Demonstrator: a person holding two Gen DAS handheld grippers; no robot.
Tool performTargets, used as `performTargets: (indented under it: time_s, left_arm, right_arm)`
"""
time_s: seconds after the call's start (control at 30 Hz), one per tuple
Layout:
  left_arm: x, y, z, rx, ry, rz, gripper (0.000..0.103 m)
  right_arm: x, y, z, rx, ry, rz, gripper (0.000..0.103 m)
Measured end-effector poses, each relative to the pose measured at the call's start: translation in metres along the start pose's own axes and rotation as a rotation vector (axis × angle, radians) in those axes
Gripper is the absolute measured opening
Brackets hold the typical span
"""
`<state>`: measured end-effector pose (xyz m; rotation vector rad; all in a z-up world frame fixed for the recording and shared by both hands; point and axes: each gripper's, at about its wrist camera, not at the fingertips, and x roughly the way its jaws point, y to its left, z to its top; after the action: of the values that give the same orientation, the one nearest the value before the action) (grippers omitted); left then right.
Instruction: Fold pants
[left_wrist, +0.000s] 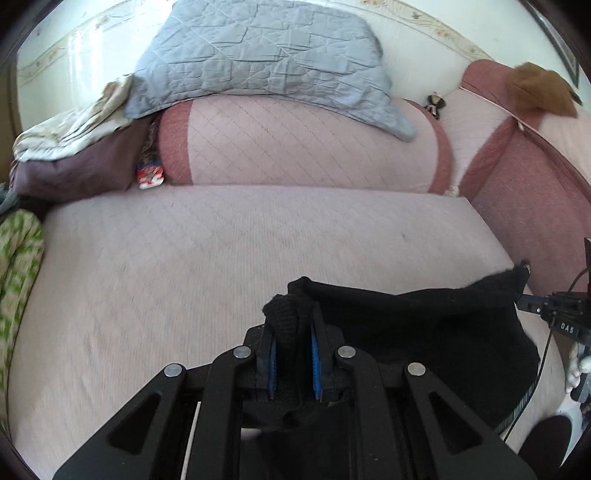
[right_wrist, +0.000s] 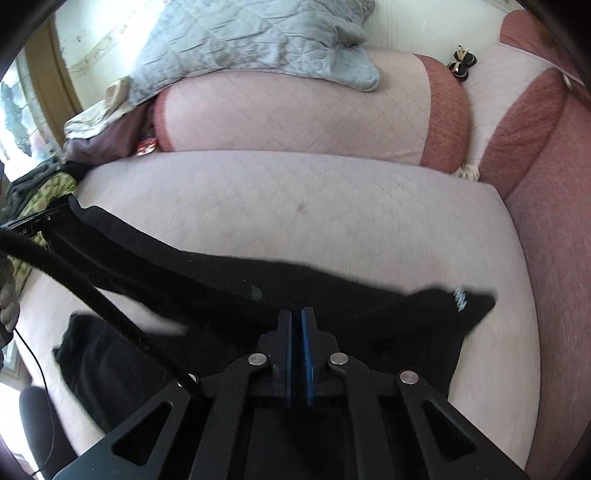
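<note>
The black pants (left_wrist: 424, 325) hang stretched between both grippers just above the pink sofa seat (left_wrist: 221, 251). My left gripper (left_wrist: 293, 317) is shut on a bunched black edge of the pants. In the right wrist view the pants (right_wrist: 221, 280) run from the far left down to my right gripper (right_wrist: 296, 314), which is shut on their edge. A corner with a small white mark (right_wrist: 460, 295) lies to the right on the seat (right_wrist: 332, 206). The right gripper shows at the left wrist view's right edge (left_wrist: 532, 304).
A grey-blue quilted blanket (left_wrist: 258, 55) drapes over the pink back cushion (left_wrist: 295, 147). Clothes are piled at the left (left_wrist: 74, 147), with a green patterned cloth (left_wrist: 18, 277) below. A red armrest (left_wrist: 535, 192) bounds the right side.
</note>
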<state>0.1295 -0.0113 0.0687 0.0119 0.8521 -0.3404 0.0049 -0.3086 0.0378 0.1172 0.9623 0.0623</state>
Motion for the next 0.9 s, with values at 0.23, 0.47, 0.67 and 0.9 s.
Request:
performTargets:
  time_s: [0.23,0.47,0.67,0.9]
  left_arm:
    - [-0.041,-0.002,-0.107,-0.01,0.021,-0.002,0.015]
    - [-0.067,0.025,-0.152,-0.16,0.062,-0.045,0.03]
    - [-0.111,0.052,-0.164,-0.219,-0.008,0.032,0.049]
    - [-0.096,0.085,-0.16,-0.394,-0.006,0.049,0.058]
  right_arm:
    - [-0.021,0.023,-0.109,0.062,0.075,0.069,0.001]
    - [-0.024,0.032,-0.17,0.081,0.173,0.054,0.004]
    - [-0.061,0.026,-0.171,0.122,0.053,0.055,0.049]
    - [-0.047,0.022,-0.156,0.209,0.019,0.099,0.049]
